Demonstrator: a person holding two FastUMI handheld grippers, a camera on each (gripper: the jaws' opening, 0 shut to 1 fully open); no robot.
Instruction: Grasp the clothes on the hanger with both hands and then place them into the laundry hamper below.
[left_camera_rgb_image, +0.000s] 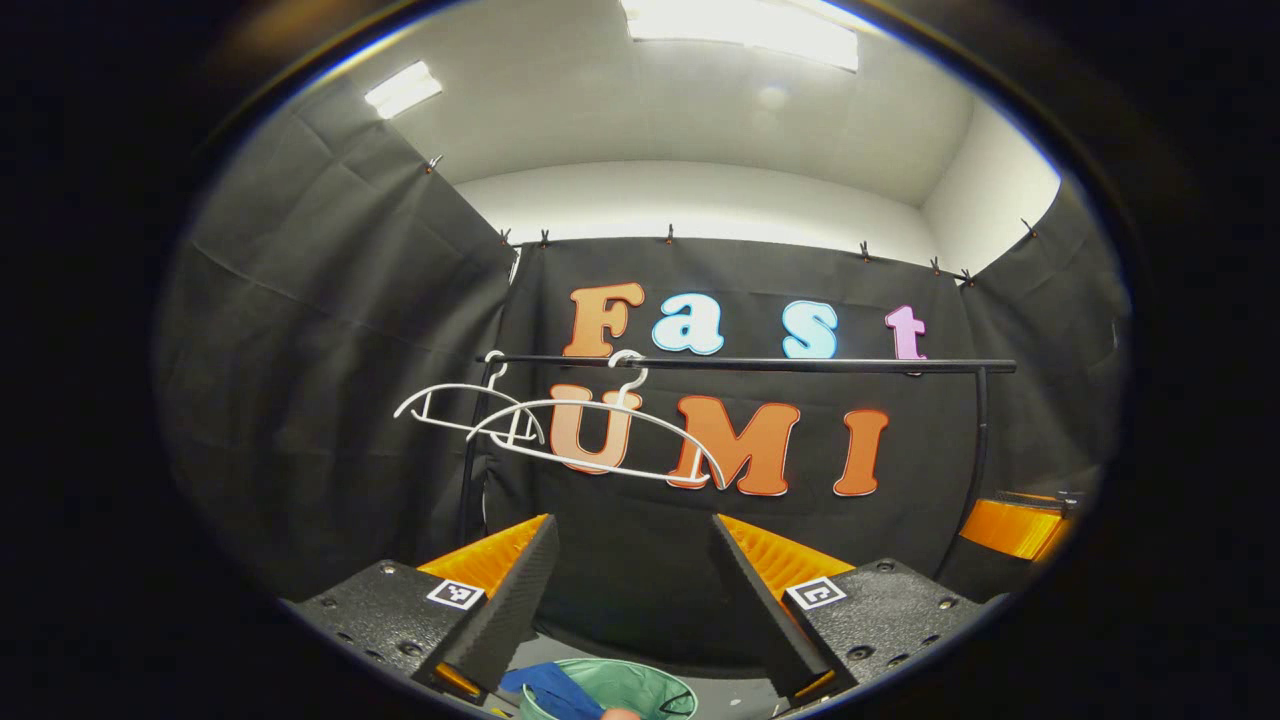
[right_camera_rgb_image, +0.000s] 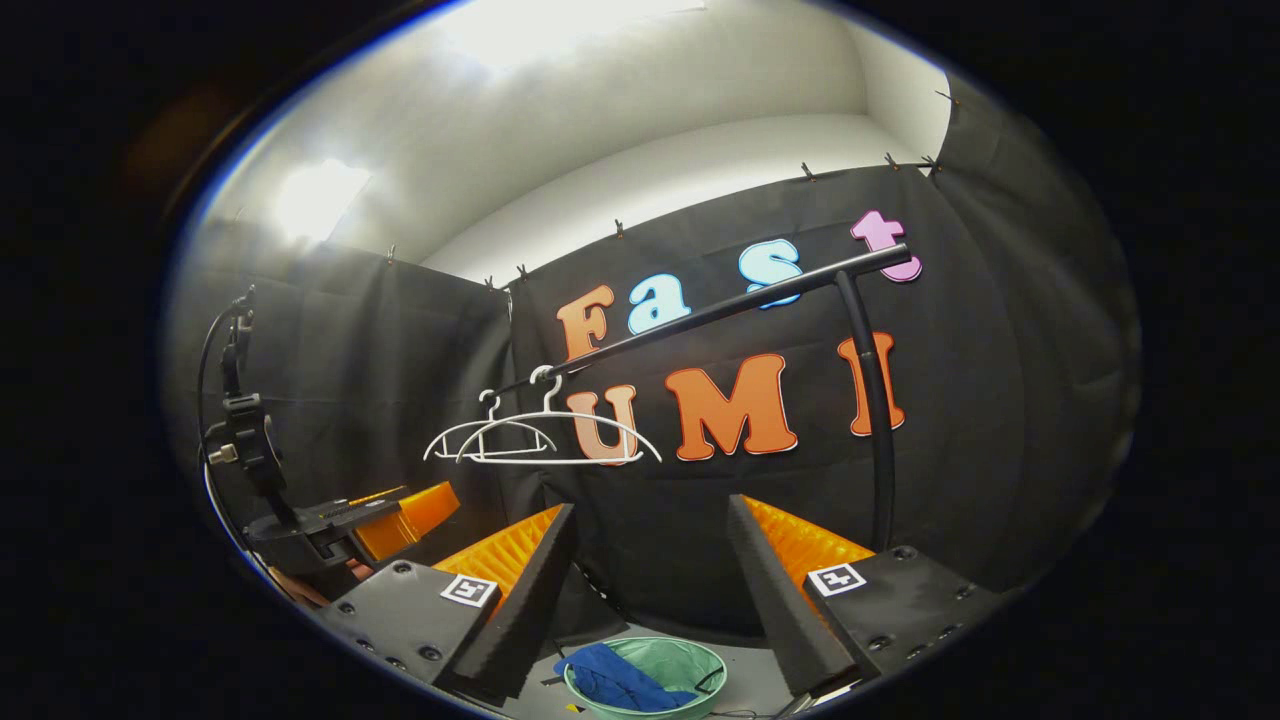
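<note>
- Left gripper (left_camera_rgb_image: 632, 600), bottom centre of the left gripper view: its fingers stand wide apart, holding and touching nothing.
- Right gripper (right_camera_rgb_image: 648, 590), bottom centre of the right gripper view: fingers likewise spread wide, with nothing between them.
- In the right gripper view the left gripper also appears at lower left, farther off, with a camera mount rising above it.
- In the left gripper view, part of the right gripper sits at the right edge.
- Blue clothes (right_camera_rgb_image: 615, 680) lie crumpled in the hamper (right_camera_rgb_image: 690, 662), at the bottom centre of the right gripper view, against the hamper's left side.
- In the left gripper view the clothes (left_camera_rgb_image: 552, 690) and the green hamper (left_camera_rgb_image: 640, 685) show at the very bottom, between the fingers, partly cut off.
- The hamper stands on the floor (right_camera_rgb_image: 745, 670).
- Two white hangers (left_camera_rgb_image: 600, 440) hang bare from the black rail (left_camera_rgb_image: 800, 365), left of centre; one sits behind the other.
- In the right gripper view the hangers (right_camera_rgb_image: 545, 440) hang near the rail's (right_camera_rgb_image: 720, 305) left end, and the rail slants up to the right to its post.
</note>
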